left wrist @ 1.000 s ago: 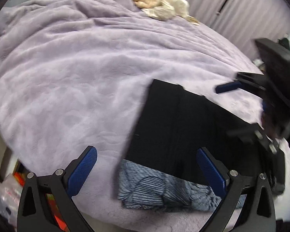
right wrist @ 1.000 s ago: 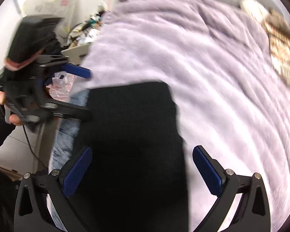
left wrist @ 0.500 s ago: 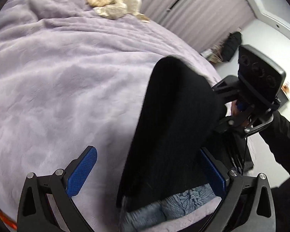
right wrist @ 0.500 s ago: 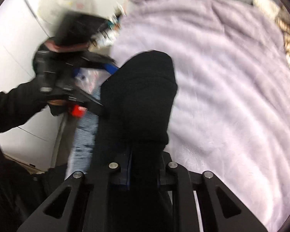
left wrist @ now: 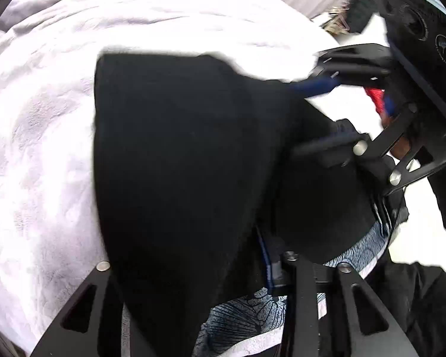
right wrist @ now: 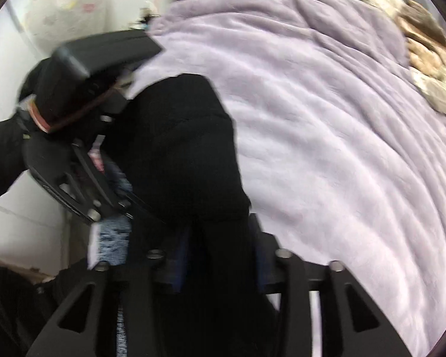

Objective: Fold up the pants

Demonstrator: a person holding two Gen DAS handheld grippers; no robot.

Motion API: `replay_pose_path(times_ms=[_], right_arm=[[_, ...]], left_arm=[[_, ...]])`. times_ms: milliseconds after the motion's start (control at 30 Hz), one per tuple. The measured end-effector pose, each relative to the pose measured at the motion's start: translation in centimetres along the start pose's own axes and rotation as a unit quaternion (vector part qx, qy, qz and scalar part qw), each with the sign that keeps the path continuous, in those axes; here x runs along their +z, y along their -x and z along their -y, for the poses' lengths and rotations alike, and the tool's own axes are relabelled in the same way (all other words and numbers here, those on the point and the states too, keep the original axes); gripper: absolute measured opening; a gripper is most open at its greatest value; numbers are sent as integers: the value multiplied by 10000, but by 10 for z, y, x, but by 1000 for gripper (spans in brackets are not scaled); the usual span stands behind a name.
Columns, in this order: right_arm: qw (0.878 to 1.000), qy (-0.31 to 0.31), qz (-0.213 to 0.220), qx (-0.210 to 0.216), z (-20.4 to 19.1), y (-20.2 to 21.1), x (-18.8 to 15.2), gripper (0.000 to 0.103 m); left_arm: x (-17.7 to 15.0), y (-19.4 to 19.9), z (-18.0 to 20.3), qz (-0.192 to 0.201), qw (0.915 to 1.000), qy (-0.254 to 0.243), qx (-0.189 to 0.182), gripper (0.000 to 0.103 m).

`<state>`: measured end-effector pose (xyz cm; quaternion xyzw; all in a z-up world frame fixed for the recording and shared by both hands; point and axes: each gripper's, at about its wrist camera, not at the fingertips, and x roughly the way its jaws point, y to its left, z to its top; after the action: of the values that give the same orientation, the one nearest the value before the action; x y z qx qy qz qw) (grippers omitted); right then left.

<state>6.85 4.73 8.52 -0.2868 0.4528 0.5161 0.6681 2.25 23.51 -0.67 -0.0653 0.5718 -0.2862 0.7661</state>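
Your black pants (left wrist: 178, 154) hang lifted over the lilac bed (left wrist: 38, 148), one edge running between the fingers of each tool. Your left tool (left wrist: 223, 267) has just closed narrow onto the fabric; your right tool (right wrist: 220, 253), just reopening, still has cloth between its fingers. Both point steeply downward.

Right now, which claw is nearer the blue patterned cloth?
Left. The left claw, just closing on the black pants, hangs directly over the blue patterned cloth; the right claw, just opened wider around the pants, is off beside it.
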Motion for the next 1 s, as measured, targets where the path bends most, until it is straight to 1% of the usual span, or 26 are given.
replay_pose_path(times_ms=[67,100,133,167,200,233,267,333,367,400,433,500,533,567,600,633,667,700,733,767,800,833,867,900,967,1000], right_arm=[[9982,-398,23,-459,15,17,-9,64],[9951,-661,-4,-729,23,27,-18,78],[9880,-914,-149,-1238,31,37,-31,82],[9807,-1003,-286,-1652,35,43,-44,82],[9732,-993,-453,-2021,34,47,-60,82],[9669,-919,-606,-2302,31,49,-78,82],[9618,-866,-716,-2498,27,48,-90,82],[9518,-780,-930,-2816,15,38,-111,82],[9515,-799,-981,-2804,10,35,-117,82],[9559,-783,-1028,-2638,0,30,-125,81],[9615,-677,-1032,-2455,-17,23,-125,70],[9653,-249,-886,-2443,-55,22,-129,58],[9674,62,-835,-2390,-77,22,-131,58],[9690,290,-768,-2329,-89,25,-136,58],[9715,459,-707,-2214,-93,25,-142,58],[9764,476,-666,-1999,-91,29,-143,60],[9806,386,-662,-1804,-77,21,-149,62],[9865,158,-692,-1476,-61,20,-148,67],[9915,-160,-748,-1049,-42,17,-146,76],[9934,-492,-811,-651,-21,12,-144,82],[9933,-684,-838,-403,-8,7,-144,92],[9934,-778,-829,-138,6,-1,-144,99],[9939,-756,-796,-34,10,-5,-144,103],[9946,-682,-787,-2,11,-10,-143,103],[9948,-575,-829,-139,9,-7,-137,103],[9948,-612,-762,-302,6,2,-134,103]], left_arm=[[1,3,10,16,9997,-28,237,37],[1,6,17,43,9993,-73,356,36],[0,9,22,65,9990,-86,428,35],[0,12,25,68,9989,-48,468,35],[2,15,26,26,9988,105,467,35],[6,15,25,-22,9987,252,451,34],[8,18,27,-52,9983,321,480,33],[12,23,38,-62,9973,320,656,33],[16,24,45,-61,9967,329,740,33],[16,28,50,-63,9962,364,789,33],[16,31,54,-46,9959,403,804,33],[15,39,67,-3,9953,416,870,32],[13,43,74,27,9950,351,935,32],[12,47,84,73,9943,265,1027,32],[14,49,91,95,9939,230,1072,32],[13,51,100,123,9936,192,1103,31],[26,48,102,146,9933,182,1135,30],[28,49,110,168,9928,152,1176,30],[29,51,116,175,9922,128,1231,30],[31,51,124,166,9911,100,1317,29],[35,48,128,156,9905,97,1361,29],[37,47,132,136,9904,104,1374,28],[35,47,133,115,9900,82,1401,28],[36,47,141,92,9889,40,1480,27],[40,44,156,73,9874,-8,1580,26],[41,43,163,64,9871,-22,1599,26]])
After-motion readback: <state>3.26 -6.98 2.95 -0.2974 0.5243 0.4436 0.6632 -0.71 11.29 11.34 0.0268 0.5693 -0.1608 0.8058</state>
